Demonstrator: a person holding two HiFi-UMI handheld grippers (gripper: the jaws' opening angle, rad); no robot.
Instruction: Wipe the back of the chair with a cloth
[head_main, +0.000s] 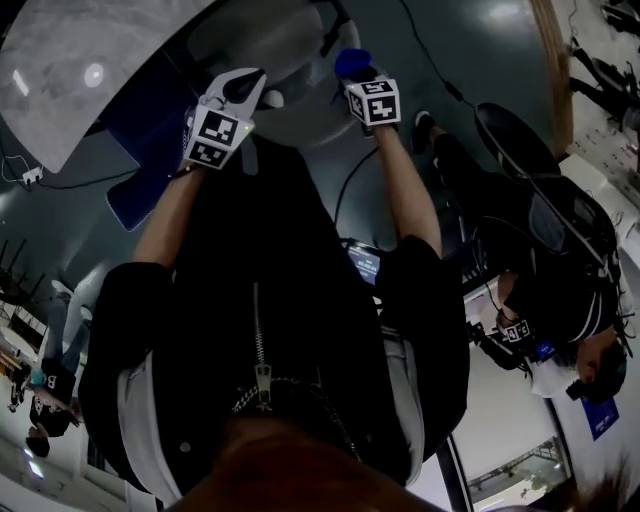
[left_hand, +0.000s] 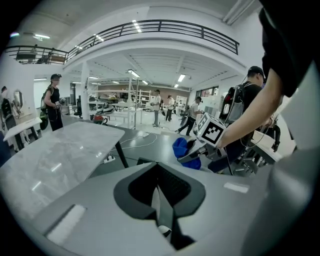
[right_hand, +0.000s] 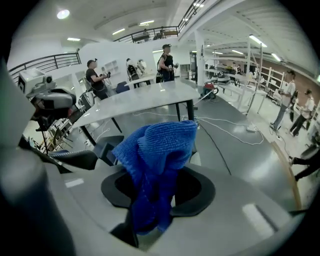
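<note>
Blue cloth (right_hand: 157, 160) hangs bunched, pinched in the jaws of my right gripper (right_hand: 150, 220), held up over the grey floor (right_hand: 240, 150). My left gripper (left_hand: 161, 207) alongside has its jaws pressed together, empty. What looks like a dark chair (right_hand: 75, 159) sits low left, a grey table (right_hand: 145, 100) beyond

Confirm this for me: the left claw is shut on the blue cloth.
Wrong claw. The right claw is shut on the blue cloth, as the right gripper view shows. The left claw is shut with nothing in it, as the left gripper view shows.
</note>
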